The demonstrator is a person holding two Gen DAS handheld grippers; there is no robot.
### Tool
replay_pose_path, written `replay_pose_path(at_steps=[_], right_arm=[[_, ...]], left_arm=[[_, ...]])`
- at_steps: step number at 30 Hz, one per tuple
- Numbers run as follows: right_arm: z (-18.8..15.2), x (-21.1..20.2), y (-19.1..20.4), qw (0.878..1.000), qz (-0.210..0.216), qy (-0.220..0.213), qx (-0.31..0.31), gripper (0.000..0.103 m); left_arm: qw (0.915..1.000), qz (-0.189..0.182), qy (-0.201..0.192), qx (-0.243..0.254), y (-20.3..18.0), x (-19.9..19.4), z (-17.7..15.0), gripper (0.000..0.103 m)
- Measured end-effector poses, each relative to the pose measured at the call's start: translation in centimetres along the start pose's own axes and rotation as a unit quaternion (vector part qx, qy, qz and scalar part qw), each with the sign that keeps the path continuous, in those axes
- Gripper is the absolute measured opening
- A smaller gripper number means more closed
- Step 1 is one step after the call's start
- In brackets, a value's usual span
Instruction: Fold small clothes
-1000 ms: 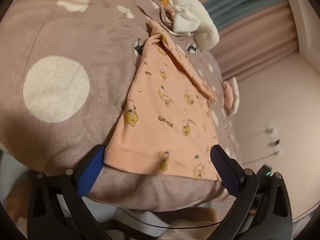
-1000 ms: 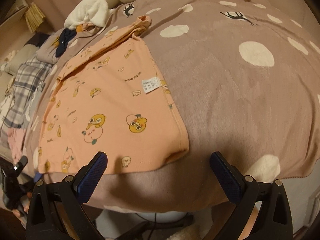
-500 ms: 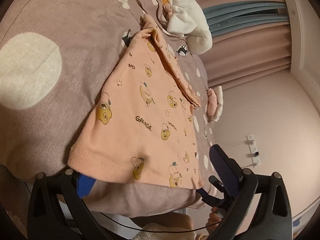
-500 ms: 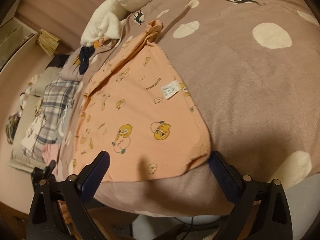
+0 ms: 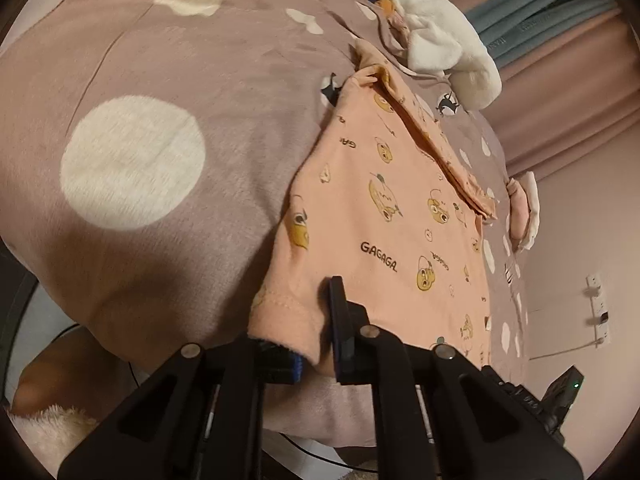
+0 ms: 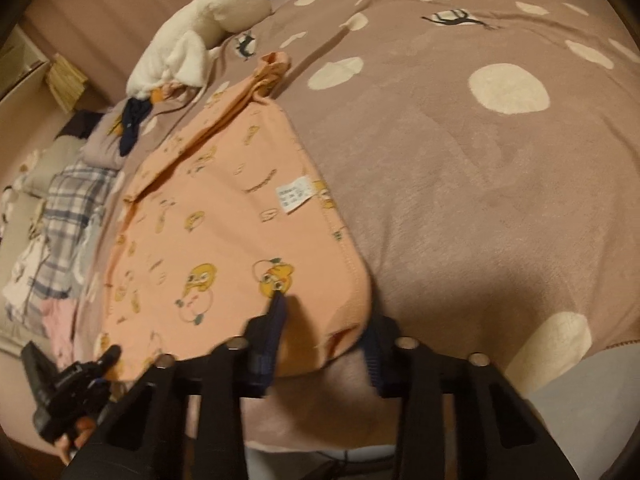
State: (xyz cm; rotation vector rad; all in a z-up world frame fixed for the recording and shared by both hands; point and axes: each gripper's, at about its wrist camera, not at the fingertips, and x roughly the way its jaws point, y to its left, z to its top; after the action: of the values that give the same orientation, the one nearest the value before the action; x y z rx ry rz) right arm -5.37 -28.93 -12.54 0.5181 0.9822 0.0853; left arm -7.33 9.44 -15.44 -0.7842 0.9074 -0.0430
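A peach shirt (image 5: 384, 216) with yellow cartoon prints lies flat on a mauve spotted blanket (image 5: 160, 60), its hem at the near edge. My left gripper (image 5: 316, 332) is at the hem's left corner, jaws closing, and the cloth bunches between the pads. In the right wrist view the same shirt (image 6: 224, 240) shows a white care label. My right gripper (image 6: 324, 320) is at the hem's right corner, jaws closing with the folded corner pinched between them. The left gripper (image 6: 72, 384) also shows at the lower left there.
A white fleece garment (image 5: 440, 40) and dark clothes lie beyond the shirt's collar. Plaid clothes (image 6: 68, 200) are piled off the blanket's left side. A small pink folded item (image 5: 520, 208) sits near the wall. The blanket (image 6: 460, 180) drops off at the near edge.
Both grippers stood wide open astride the hem corners. Now each pair of fingers has come together on its corner, and the hem cloth has bunched up.
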Motion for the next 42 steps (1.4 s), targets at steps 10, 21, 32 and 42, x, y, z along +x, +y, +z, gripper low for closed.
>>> replay_pose_path(at_steps=[10,21,32,42], right_arm=[[0.1,-0.5,-0.4,0.999,0.019,-0.019,0.024,0.008],[1.0,-1.7,0.8,0.997,0.068,-0.045,0.017,0.007],[6.8,-2.3,4.7,0.995,0.066,-0.069,-0.037,0.007],[14.8,-0.5,8.9,0.992,0.044,-0.079,-0.087,0.006]], left_arm=[[1.0000,0.001,-0.004,0.007,-1.0,-0.7,0.1,0.005],[0.9992,-0.037,-0.015,0.003,-2.2,-1.7,1.2,0.002],[0.9967,-0.064,-0.043,0.025,-6.1,-1.9,7.0,0.002],[0.9932,-0.084,-0.066,0.046,-10.1,0.3,15.2,0.002]])
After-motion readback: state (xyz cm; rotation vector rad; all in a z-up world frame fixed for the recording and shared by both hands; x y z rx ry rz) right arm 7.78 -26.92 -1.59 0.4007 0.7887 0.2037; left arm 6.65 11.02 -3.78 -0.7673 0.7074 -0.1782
